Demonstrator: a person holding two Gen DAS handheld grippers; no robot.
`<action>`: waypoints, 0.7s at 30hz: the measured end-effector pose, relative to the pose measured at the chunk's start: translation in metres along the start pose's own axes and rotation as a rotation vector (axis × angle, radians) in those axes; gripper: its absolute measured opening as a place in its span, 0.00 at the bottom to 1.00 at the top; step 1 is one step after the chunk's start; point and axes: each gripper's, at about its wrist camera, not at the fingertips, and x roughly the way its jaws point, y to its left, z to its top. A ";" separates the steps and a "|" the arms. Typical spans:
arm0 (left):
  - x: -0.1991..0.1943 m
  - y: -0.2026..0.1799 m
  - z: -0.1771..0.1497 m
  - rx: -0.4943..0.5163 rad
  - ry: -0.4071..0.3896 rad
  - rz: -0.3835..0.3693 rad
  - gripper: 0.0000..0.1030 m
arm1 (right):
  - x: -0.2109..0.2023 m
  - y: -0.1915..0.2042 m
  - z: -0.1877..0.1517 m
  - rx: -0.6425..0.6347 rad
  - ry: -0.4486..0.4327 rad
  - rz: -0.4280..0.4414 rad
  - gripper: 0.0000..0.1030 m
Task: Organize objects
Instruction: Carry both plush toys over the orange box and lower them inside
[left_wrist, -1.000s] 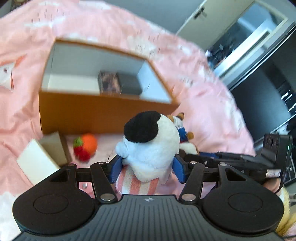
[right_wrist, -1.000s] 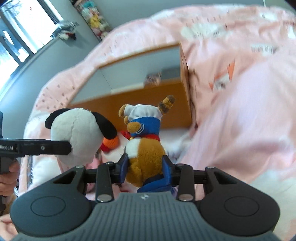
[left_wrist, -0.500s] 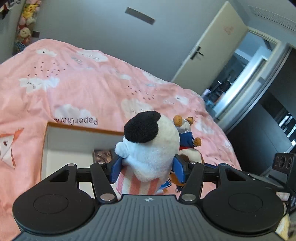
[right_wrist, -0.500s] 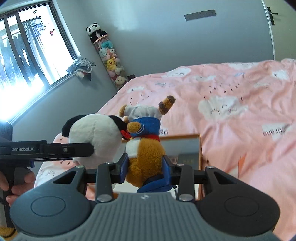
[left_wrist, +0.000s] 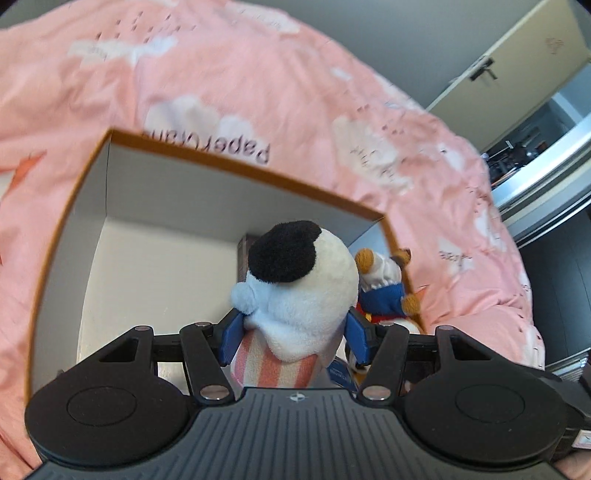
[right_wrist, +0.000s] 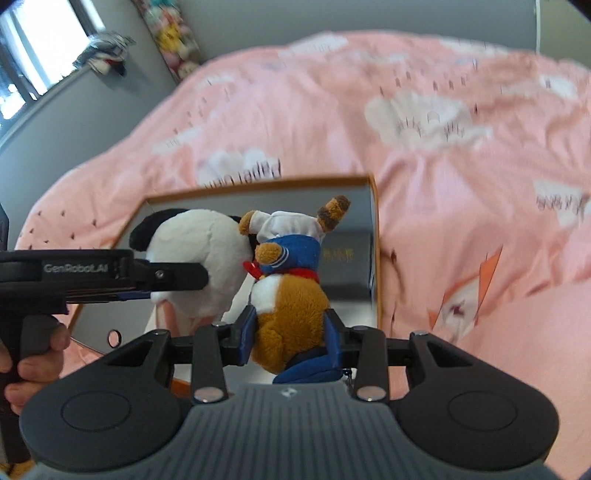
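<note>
fingers of both grippers clamped on plush toys, both over the open box (left_wrist: 236, 173)
left gripper (left_wrist: 295, 334) grips white dog (left_wrist: 299, 291); right gripper (right_wrist: 290, 330) grips brown fox (right_wrist: 291, 317); box floor straight below; fox nearer right wall

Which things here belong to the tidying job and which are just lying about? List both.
Job:
- white plush dog, in left gripper
- brown plush in blue top, in right gripper
- orange box
- dark box inside it

Lying about:
- pink duvet
- door
</note>
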 end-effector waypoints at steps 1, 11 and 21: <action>0.003 0.001 0.000 -0.008 0.009 0.004 0.64 | 0.003 0.000 0.000 0.016 0.026 -0.004 0.39; 0.034 0.005 -0.011 -0.083 0.057 0.043 0.64 | 0.029 0.008 -0.005 0.006 0.181 -0.128 0.41; 0.051 -0.001 -0.015 -0.112 0.120 0.074 0.67 | 0.031 0.012 0.003 -0.083 0.239 -0.119 0.43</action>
